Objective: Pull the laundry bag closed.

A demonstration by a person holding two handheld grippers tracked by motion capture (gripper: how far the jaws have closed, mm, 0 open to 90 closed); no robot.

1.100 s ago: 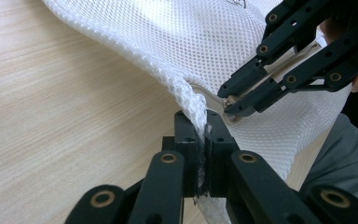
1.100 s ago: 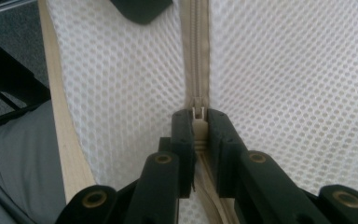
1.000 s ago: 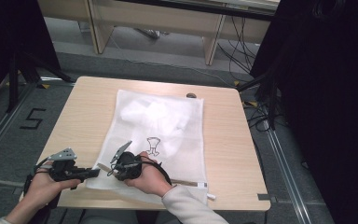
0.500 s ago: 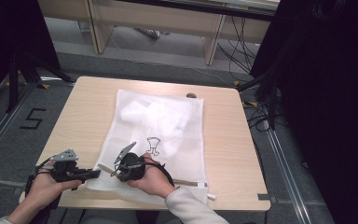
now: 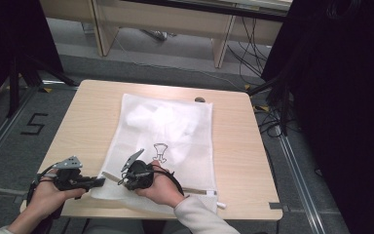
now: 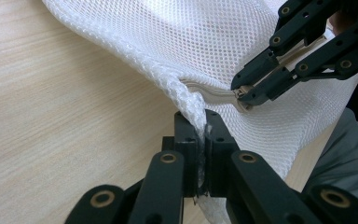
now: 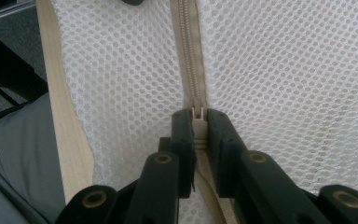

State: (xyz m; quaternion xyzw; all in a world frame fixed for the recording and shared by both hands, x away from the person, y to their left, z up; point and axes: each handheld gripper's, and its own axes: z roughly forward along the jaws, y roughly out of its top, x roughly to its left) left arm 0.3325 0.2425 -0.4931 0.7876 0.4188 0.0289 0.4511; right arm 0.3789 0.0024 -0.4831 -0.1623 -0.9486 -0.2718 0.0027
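A white mesh laundry bag (image 5: 175, 126) lies flat on the wooden table (image 5: 92, 112), with white cloth and a black drawing (image 5: 160, 152) showing through it. Its beige zipper (image 7: 189, 56) runs along the near edge. My left gripper (image 5: 100, 181) is at the bag's near left corner, and in the left gripper view it (image 6: 198, 133) is shut on a bunched fold of mesh (image 6: 186, 95). Just to its right, my right gripper (image 5: 121, 182) is shut on the zipper pull (image 7: 198, 113). The left gripper view also has the right gripper (image 6: 243, 93) pinching the zipper (image 6: 212, 92).
A small dark object (image 5: 199, 100) sits at the table's far edge. Wooden furniture legs (image 5: 222, 46) stand behind the table. Cables (image 5: 272, 122) lie on the floor at the right beside black drapes. A floor mark "5" (image 5: 34, 124) is at the left. A grey sleeve (image 7: 18, 158) is close to the table edge.
My right gripper has edged slightly to the right along the bag's near edge. The left gripper has kept still, and both grips are unchanged.
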